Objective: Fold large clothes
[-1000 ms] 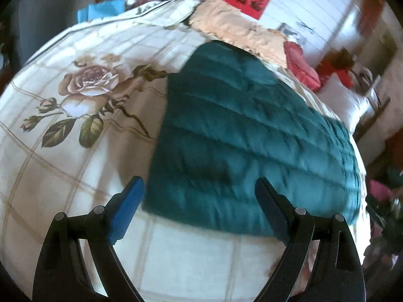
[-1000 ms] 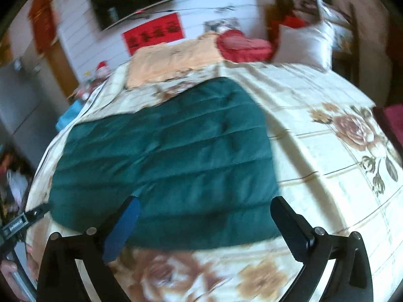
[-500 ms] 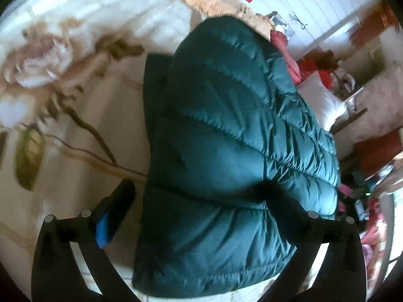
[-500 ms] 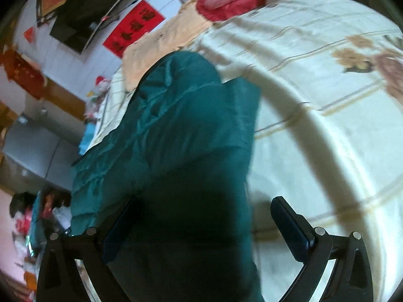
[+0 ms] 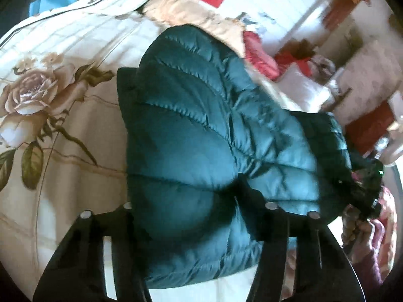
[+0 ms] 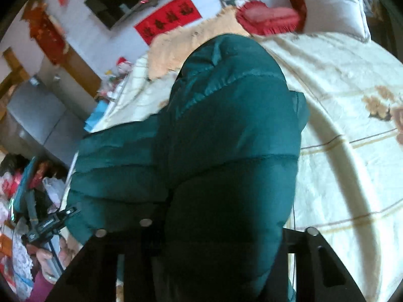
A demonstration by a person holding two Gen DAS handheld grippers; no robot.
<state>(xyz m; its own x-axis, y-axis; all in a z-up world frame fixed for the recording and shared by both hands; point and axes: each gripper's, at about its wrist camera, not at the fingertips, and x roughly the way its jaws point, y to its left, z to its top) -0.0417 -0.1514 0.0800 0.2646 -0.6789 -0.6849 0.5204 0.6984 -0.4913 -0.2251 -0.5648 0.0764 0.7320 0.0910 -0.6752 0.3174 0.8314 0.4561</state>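
Left claw [image 5: 186, 209] and right claw [image 6: 219, 229] both closing with bunched folds of the teal quilted jacket [image 5: 201, 130] between the jaws, jacket lying on the rose-print bed [image 5: 63, 80]; red wall banner [image 6: 167, 19] characters too blurred to read.

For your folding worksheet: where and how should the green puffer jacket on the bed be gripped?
Grip the green puffer jacket at its near hem corners, coming from the bed's near edge. That edge bunches thick between each gripper's closing jaws, left gripper and right gripper, probably a secure bite.
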